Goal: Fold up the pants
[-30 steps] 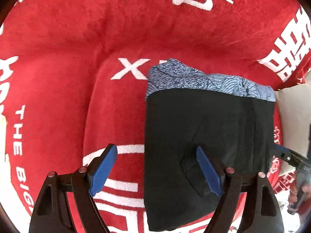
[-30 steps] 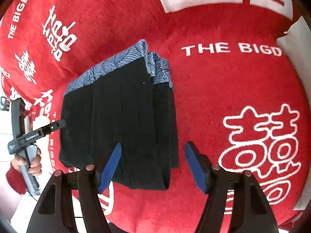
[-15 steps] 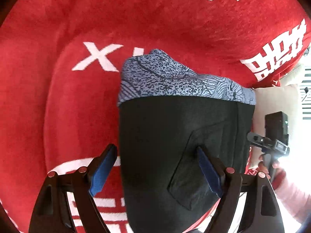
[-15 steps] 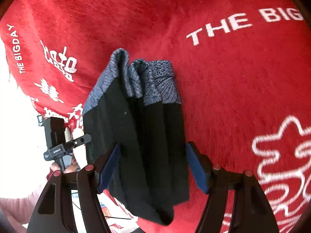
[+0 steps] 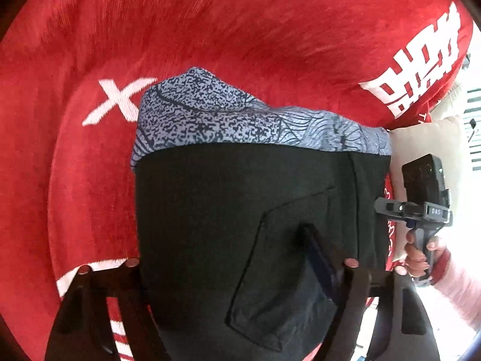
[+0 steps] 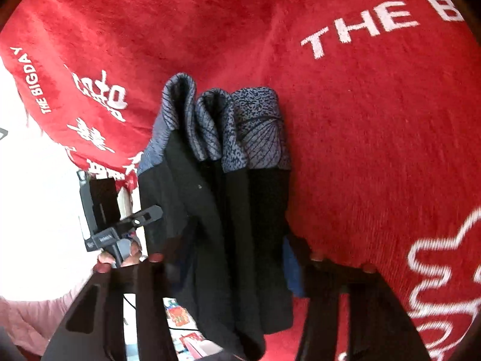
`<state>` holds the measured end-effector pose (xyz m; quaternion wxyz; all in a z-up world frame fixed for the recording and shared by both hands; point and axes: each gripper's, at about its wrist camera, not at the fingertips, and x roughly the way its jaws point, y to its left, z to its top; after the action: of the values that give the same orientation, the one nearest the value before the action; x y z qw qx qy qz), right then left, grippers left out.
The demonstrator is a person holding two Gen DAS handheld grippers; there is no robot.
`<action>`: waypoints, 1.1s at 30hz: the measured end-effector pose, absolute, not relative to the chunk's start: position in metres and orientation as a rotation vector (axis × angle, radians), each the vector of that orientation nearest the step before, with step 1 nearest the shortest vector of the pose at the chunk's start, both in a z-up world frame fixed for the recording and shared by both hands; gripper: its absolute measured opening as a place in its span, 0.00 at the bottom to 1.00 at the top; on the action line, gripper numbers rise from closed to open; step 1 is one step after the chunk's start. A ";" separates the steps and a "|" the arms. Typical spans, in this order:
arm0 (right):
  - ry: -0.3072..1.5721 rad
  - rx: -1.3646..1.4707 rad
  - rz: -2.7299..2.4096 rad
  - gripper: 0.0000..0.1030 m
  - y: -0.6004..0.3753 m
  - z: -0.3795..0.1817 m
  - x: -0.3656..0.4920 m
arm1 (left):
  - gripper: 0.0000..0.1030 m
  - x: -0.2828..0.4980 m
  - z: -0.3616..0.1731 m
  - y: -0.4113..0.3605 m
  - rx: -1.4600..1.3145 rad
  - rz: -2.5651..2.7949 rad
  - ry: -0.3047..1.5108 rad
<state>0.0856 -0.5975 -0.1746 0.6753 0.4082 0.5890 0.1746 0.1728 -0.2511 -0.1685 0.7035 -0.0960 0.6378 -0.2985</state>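
The folded black pants (image 5: 240, 210) with a blue-grey patterned waistband (image 5: 228, 120) lie on the red blanket (image 5: 210, 30). In the right wrist view the pants (image 6: 216, 219) show stacked folds, waistband (image 6: 228, 129) at the far end. My left gripper (image 5: 228, 258) is open, its fingers astride the pants' near part; the left finger is hidden by the cloth, the right fingertip (image 5: 318, 258) lies on the pocket. My right gripper (image 6: 231, 258) is open around the pants' near end, its blue pad (image 6: 291, 267) beside the right edge.
The red blanket with white lettering (image 6: 360, 30) covers the surface. Each gripper shows in the other's view, held in a hand: the right one (image 5: 421, 204) and the left one (image 6: 114, 225). A pale cushion (image 5: 427, 138) and bright floor (image 6: 39, 180) lie past the blanket's edge.
Both grippers have moved forward and lower over the pants; the cloth now fills more of each view and covers parts of the fingers. Both stay open.
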 end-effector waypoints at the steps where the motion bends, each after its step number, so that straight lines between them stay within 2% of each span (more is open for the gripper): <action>1: 1.314 0.934 0.390 0.43 -0.597 -0.172 0.084 | 0.70 0.172 -0.165 -0.250 -0.210 -0.661 1.412; 6: 1.275 0.990 0.401 0.41 -0.595 -0.155 0.074 | 0.64 0.164 -0.144 -0.248 -0.228 -0.674 1.382; 15: 1.273 1.002 0.428 0.41 -0.577 -0.127 0.033 | 0.64 0.118 -0.116 -0.230 -0.228 -0.679 1.370; 19: 1.293 0.990 0.416 0.41 -0.559 -0.125 0.008 | 0.64 0.091 -0.122 -0.222 -0.218 -0.659 1.385; 23: 1.339 0.914 0.351 0.41 -0.546 -0.142 -0.015 | 0.64 0.070 -0.150 -0.215 -0.175 -0.598 1.429; 25: 1.350 0.819 0.307 0.47 -0.537 -0.148 -0.021 | 0.80 0.064 -0.156 -0.211 -0.156 -0.545 1.392; 28: 1.314 0.744 0.248 0.52 -0.533 -0.149 -0.023 | 0.91 0.063 -0.156 -0.208 -0.112 -0.475 1.355; 31: 1.310 0.695 0.212 0.60 -0.531 -0.147 -0.024 | 0.91 0.061 -0.151 -0.212 -0.060 -0.446 1.335; 33: 1.316 0.635 0.179 0.62 -0.528 -0.142 -0.025 | 0.91 0.058 -0.143 -0.216 0.003 -0.416 1.314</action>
<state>-0.0252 -0.5280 -0.1420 0.7411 0.2896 0.6002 0.0816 0.0579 -0.2164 -0.1429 0.7718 0.0015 0.6062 -0.1920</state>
